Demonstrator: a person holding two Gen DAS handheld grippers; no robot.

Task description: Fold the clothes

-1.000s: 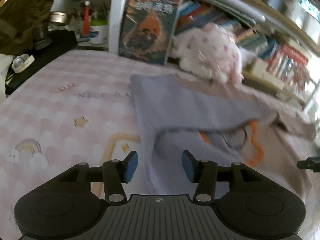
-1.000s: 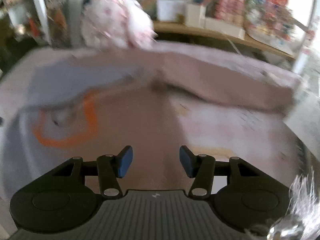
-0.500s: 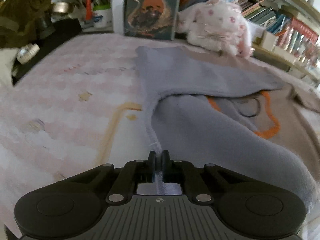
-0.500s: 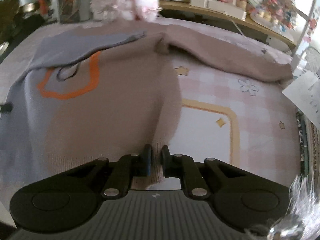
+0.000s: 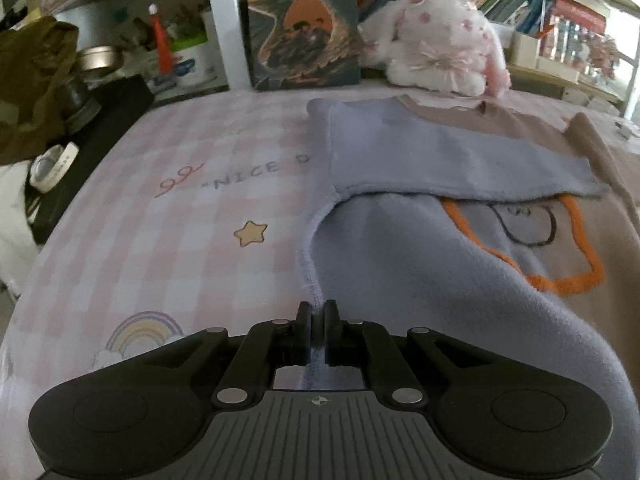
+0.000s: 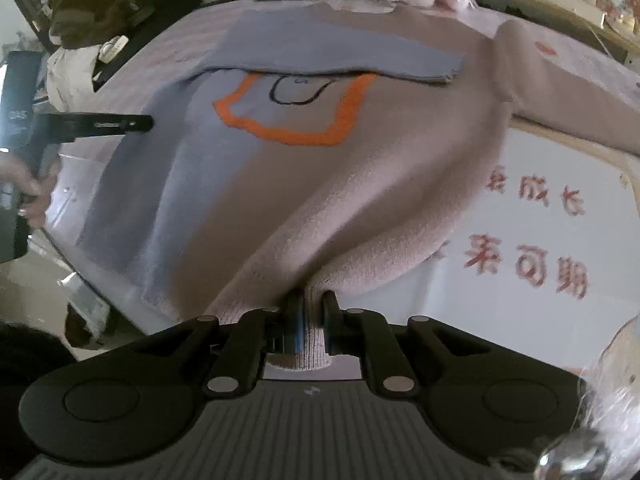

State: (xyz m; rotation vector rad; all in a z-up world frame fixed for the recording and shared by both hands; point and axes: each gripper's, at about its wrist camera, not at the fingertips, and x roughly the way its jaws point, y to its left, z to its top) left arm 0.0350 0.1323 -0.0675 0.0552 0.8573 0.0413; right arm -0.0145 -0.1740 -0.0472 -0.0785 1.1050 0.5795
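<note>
Left gripper (image 5: pixel 319 312): clamped on blue hem edge of sweater (image 5: pixel 420 264). Right gripper (image 6: pixel 312 312): clamped on taupe ribbed hem. Sweater: spread on pink checked sheet (image 5: pixel 192 216), blue sleeve folded across chest. Beyond sweater: plush rabbit (image 5: pixel 440 52), book (image 5: pixel 302 20).

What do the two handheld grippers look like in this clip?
Both are alike. The left gripper and right gripper have matte black linkage arms with silver pivot pins, round black side housings and a ribbed grey body with a small crosshair mark. The right gripper's pads show blue. No cables or sleeves are visible.
</note>
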